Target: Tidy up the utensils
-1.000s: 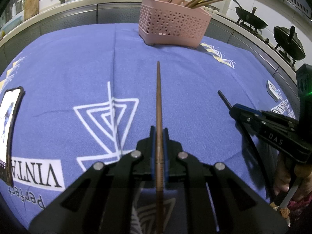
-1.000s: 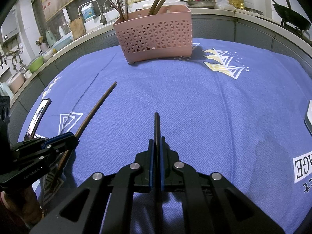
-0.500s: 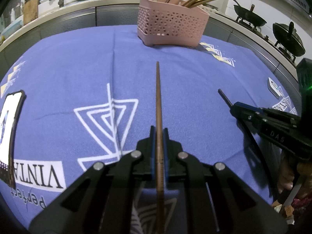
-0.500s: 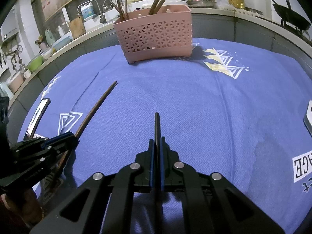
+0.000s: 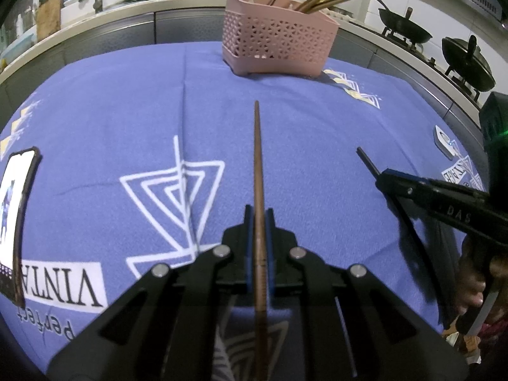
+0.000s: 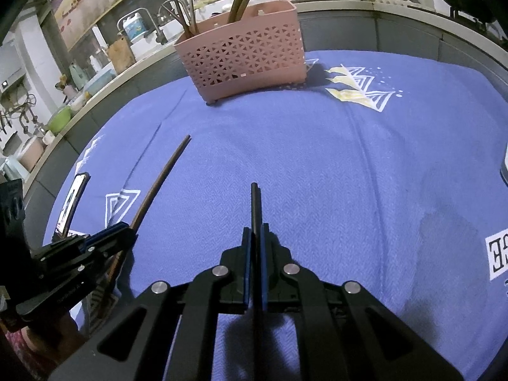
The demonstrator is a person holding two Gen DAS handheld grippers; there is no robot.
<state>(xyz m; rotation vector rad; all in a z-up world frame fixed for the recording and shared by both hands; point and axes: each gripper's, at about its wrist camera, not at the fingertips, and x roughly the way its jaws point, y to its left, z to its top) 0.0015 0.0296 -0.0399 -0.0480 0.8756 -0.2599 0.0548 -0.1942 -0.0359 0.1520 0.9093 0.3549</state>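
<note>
My left gripper [image 5: 259, 219] is shut on a brown wooden chopstick [image 5: 257, 158] that points forward toward the pink lattice utensil basket [image 5: 276, 47] at the far side of the blue cloth. My right gripper [image 6: 255, 238] is shut on a black chopstick [image 6: 255, 203], also pointing toward the basket [image 6: 244, 60]. Several chopsticks stand in the basket. The right gripper shows in the left wrist view [image 5: 385, 177] at the right, with the black chopstick [image 5: 366, 162]. The left gripper shows in the right wrist view [image 6: 123, 233] at the lower left, with the brown chopstick [image 6: 162, 177].
A phone [image 5: 16, 209] lies on the cloth at the left edge; it also shows in the right wrist view [image 6: 73, 200]. A small white object [image 5: 444, 143] lies at the right edge. Woks [image 5: 403, 28] sit on a stove beyond the table at right. A sink counter runs behind.
Both grippers have moved slightly forward toward the basket, still holding their chopsticks; the basket appears a little nearer.
</note>
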